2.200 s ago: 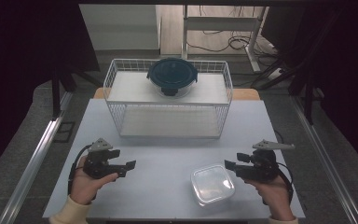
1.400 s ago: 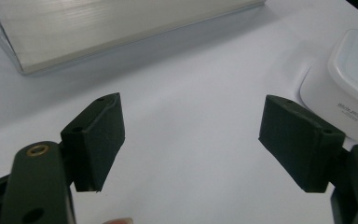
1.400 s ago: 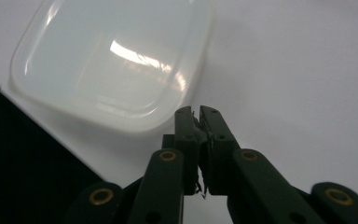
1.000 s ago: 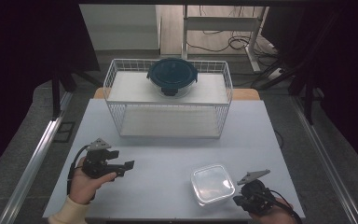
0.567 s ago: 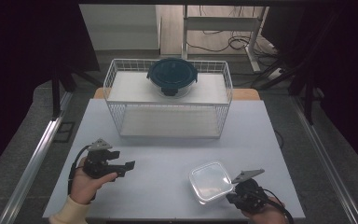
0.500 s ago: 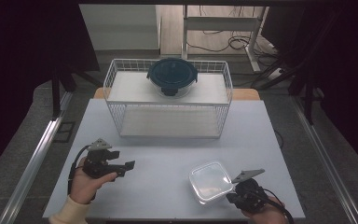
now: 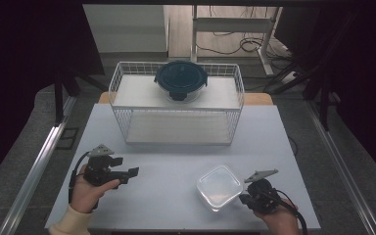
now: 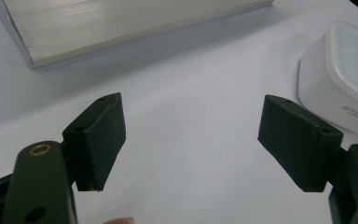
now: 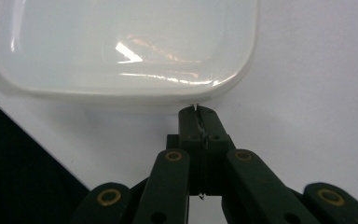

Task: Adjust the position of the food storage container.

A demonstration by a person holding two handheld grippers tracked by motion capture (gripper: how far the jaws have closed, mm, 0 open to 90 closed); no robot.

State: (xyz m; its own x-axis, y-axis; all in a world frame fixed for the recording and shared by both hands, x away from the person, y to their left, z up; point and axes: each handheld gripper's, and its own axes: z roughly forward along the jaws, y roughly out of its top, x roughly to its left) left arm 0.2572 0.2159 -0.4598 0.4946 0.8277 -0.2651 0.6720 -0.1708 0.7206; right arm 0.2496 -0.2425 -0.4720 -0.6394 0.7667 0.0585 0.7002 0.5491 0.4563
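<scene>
Two grippers are held low over the near part of a white table (image 7: 176, 196), one in each hand. The right gripper (image 7: 247, 197) is seen at the near right, its jaws pressed together with nothing between them; in the right gripper view the closed tips (image 9: 199, 114) are set just against the near rim of a clear plastic box (image 9: 126, 46), at or almost at the point of touching — contact itself cannot be made out.

The clear plastic box (image 7: 219, 187) is placed on the table's near right part, well in front of a wire basket (image 7: 176, 105) and just left of the right gripper. It is roughly square with rounded corners, so hardly any long axis is shown; it is turned so that its corners point toward the far and near edges of the table, like a diamond. The flat broad face is turned upward.

The left gripper (image 7: 129, 172) is held at the near left, well apart from the box, its jaws spread wide and empty, pointed toward the right across the table. In the left gripper view the box (image 8: 342, 74) is seen beyond the right-hand jaw — well clear of both pads.

A dark round lid (image 7: 181, 78) is rested on top of the wire basket, at the far side.
</scene>
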